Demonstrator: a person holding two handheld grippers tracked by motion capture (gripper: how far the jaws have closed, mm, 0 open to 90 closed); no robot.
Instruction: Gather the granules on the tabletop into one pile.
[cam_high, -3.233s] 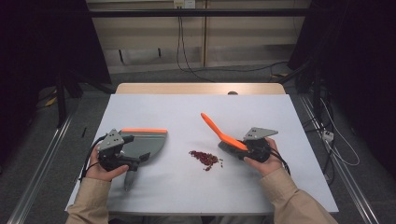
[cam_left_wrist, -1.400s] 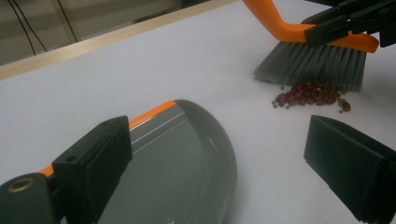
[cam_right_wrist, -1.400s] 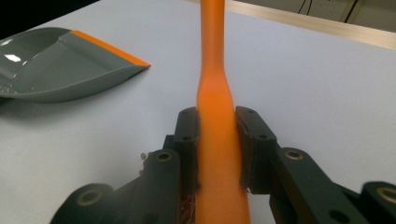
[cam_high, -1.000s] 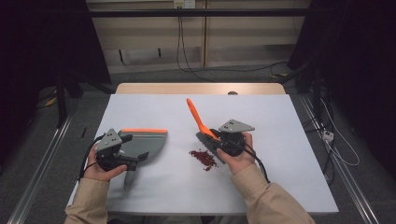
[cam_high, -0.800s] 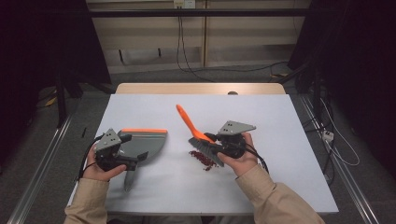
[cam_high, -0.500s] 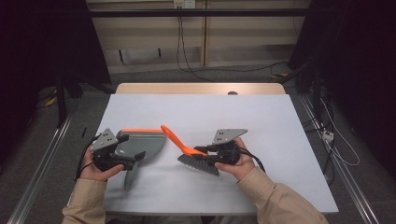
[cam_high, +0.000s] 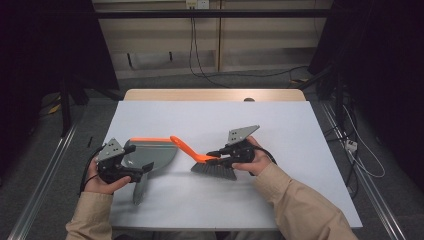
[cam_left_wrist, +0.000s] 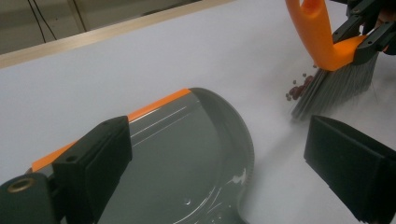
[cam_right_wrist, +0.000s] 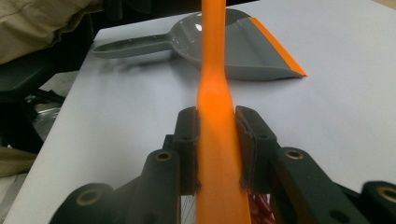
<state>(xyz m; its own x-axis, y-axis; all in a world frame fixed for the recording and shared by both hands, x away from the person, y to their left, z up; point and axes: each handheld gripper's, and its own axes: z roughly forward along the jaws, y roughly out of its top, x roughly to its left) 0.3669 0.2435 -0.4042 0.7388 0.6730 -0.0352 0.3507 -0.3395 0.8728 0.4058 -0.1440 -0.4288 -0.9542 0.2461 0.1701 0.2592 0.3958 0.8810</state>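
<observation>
Sweeping step: right tongs (cam_high: 216, 156) clamp the orange brush (cam_high: 212, 167), bristles on the red crumbs (cam_left_wrist: 299, 88); left tongs (cam_high: 142, 172) grip the dustpan (cam_high: 152, 152) handle. Next, probably push the crumbs panward.

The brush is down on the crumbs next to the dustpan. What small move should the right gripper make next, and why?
Probably a short sweep toward the dustpan. The right gripper is clamped on the brush, whose bristles rest on the table at the red crumbs, which lie short of the pan's orange lip. The left gripper is at the pan's handle.
</observation>
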